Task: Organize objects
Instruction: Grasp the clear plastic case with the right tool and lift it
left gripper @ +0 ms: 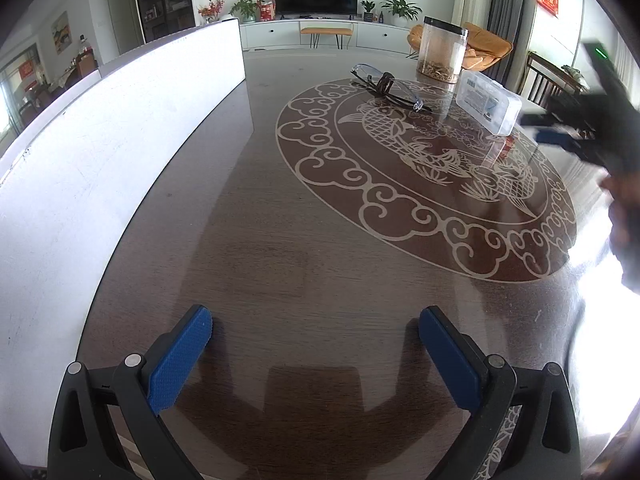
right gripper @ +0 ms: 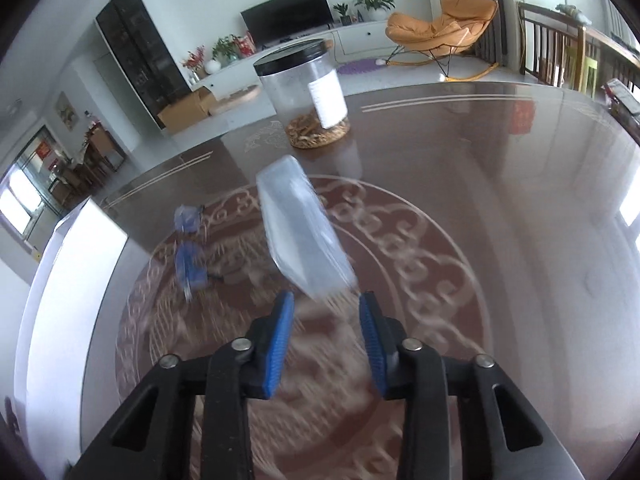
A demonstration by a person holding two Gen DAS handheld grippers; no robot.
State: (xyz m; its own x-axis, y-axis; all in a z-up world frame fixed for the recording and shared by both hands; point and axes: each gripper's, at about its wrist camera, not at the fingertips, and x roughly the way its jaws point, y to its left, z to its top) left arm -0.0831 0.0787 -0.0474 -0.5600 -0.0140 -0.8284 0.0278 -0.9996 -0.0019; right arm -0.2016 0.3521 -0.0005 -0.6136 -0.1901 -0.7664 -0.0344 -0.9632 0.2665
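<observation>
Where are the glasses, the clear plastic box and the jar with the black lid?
glasses (left gripper: 390, 90): left wrist view, on the folded dark temples in the middle.
clear plastic box (left gripper: 488, 102): left wrist view, on its top face.
jar (right gripper: 304, 96): right wrist view, on its clear wall below the black lid.

table (left gripper: 320, 240): dark brown wood grain, cream fish-and-cloud medallion; jar (right gripper: 303, 92): clear, black lid, white label; box (right gripper: 300, 232): translucent white; pads (left gripper: 180, 356): blue, textured

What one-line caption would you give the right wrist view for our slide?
Right gripper nears a clear plastic box on the patterned table, a black-lidded jar behind.
</observation>
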